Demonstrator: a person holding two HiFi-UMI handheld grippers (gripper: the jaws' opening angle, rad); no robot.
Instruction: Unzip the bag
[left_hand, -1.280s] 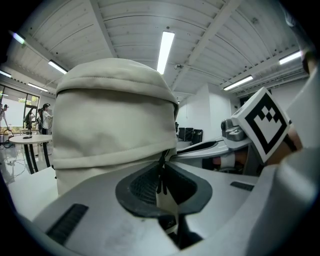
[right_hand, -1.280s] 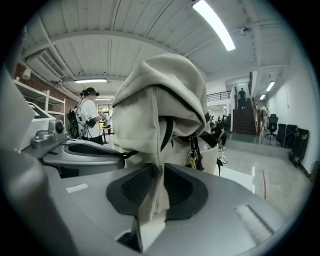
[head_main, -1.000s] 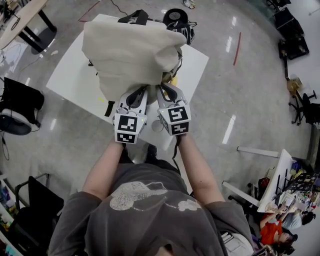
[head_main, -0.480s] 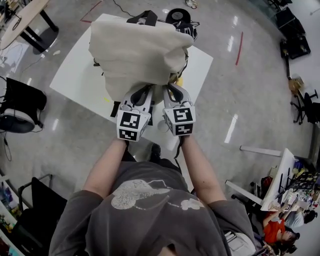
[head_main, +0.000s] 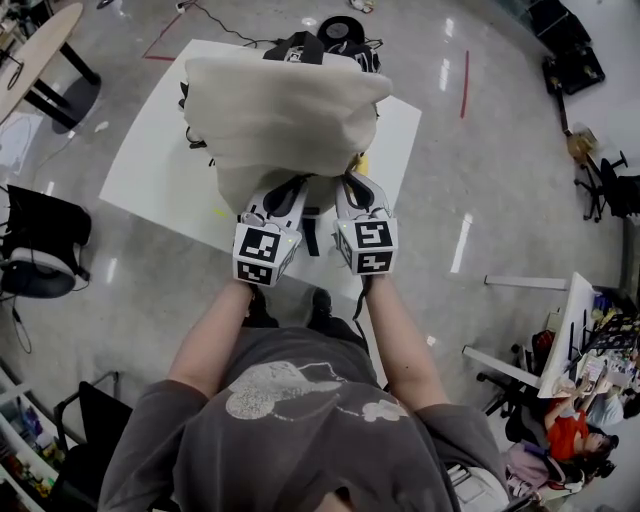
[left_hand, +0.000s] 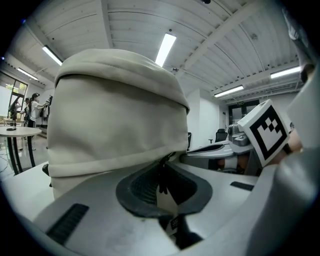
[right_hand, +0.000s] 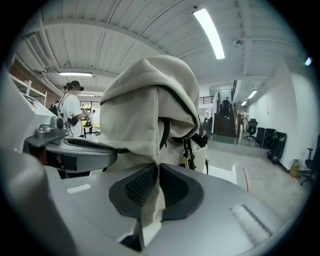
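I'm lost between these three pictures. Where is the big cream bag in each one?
Head view: the cream bag is upper centre, with the white table behind it.
Left gripper view: it fills the left and centre.
Right gripper view: centre, rising in a folded peak.
Shared landmark: the white table, low left and low right in the gripper views.

Cream bag (right_hand: 145, 110) fabric in right claw (right_hand: 158, 175)

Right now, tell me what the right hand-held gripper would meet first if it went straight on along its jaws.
The bag. The right hand-held gripper is clamped on a fold of its cream fabric, and the bag's bulk rises directly ahead. What lies behind it is hidden.
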